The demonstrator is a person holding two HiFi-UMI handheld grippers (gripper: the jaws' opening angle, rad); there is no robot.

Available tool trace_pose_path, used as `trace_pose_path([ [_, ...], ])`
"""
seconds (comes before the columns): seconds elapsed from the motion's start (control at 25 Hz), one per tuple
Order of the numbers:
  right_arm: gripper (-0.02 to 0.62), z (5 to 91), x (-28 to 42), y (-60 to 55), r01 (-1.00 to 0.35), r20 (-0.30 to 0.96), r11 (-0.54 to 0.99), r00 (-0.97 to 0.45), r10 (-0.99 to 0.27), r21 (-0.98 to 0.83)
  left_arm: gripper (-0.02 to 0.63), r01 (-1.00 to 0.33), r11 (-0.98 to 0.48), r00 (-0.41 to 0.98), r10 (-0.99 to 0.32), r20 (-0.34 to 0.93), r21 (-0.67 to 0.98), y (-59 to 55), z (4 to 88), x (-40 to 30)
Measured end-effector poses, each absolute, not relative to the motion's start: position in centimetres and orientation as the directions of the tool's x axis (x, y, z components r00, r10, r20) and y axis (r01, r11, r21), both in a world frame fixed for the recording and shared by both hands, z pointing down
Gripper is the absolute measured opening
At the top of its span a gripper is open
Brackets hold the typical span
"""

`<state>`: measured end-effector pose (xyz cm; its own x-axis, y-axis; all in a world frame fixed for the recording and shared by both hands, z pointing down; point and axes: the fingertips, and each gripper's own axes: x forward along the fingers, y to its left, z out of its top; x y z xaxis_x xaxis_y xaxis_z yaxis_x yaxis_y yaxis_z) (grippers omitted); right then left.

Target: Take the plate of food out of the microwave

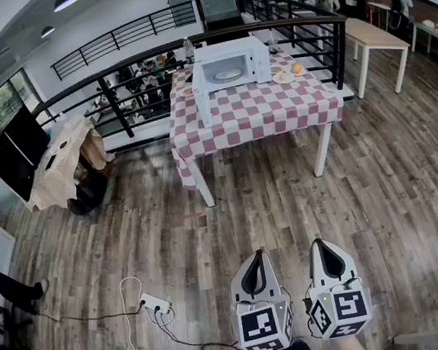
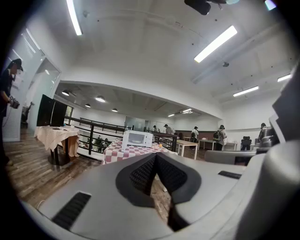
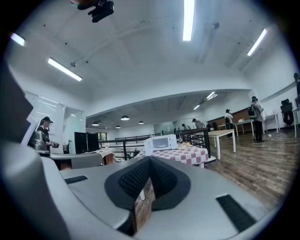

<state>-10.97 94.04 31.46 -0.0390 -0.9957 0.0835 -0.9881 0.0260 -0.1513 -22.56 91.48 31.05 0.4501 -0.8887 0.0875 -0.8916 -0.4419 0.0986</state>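
Note:
A white microwave (image 1: 229,67) stands on a table with a red-and-white checked cloth (image 1: 254,113), far across the wooden floor. Its door (image 1: 201,95) hangs open to the left. Inside lies a plate of food (image 1: 227,75). My left gripper (image 1: 256,257) and right gripper (image 1: 322,244) sit side by side at the bottom of the head view, both shut and empty, pointing level toward the table. The microwave (image 2: 137,138) shows small beyond the left gripper (image 2: 156,157). In the right gripper view the microwave (image 3: 161,142) appears above the right gripper (image 3: 150,160).
A small plate with an orange fruit (image 1: 285,74) lies right of the microwave. A black railing (image 1: 135,80) runs behind the table. A power strip with cables (image 1: 156,305) lies on the floor near left. A draped table (image 1: 61,160) and a white table (image 1: 375,38) flank the room. People stand at the back.

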Motion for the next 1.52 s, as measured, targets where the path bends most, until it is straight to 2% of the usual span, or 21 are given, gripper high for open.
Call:
trace_pose_path([
  [0.56, -0.009, 31.6, -9.9, 92.2, -0.986, 0.087, 0.033, -0.048, -0.995, -0.161, 0.009, -0.896, -0.436, 0.443, -0.892, 0.091, 0.087, 89.7, 31.1, -21.4],
  [1.12, -0.009, 32.5, -7.4, 88.6, -0.98, 0.072, 0.114, -0.127, -0.989, -0.162, 0.009, -0.917, -0.388, 0.395, -0.914, 0.087, 0.087, 87.0, 32.2, -18.4],
  [1.52, -0.009, 33.4, -7.1, 84.0, -0.978, 0.094, 0.126, -0.143, -0.985, -0.167, 0.009, -0.928, -0.356, 0.368, -0.921, 0.125, 0.111, 82.2, 33.4, -18.4],
])
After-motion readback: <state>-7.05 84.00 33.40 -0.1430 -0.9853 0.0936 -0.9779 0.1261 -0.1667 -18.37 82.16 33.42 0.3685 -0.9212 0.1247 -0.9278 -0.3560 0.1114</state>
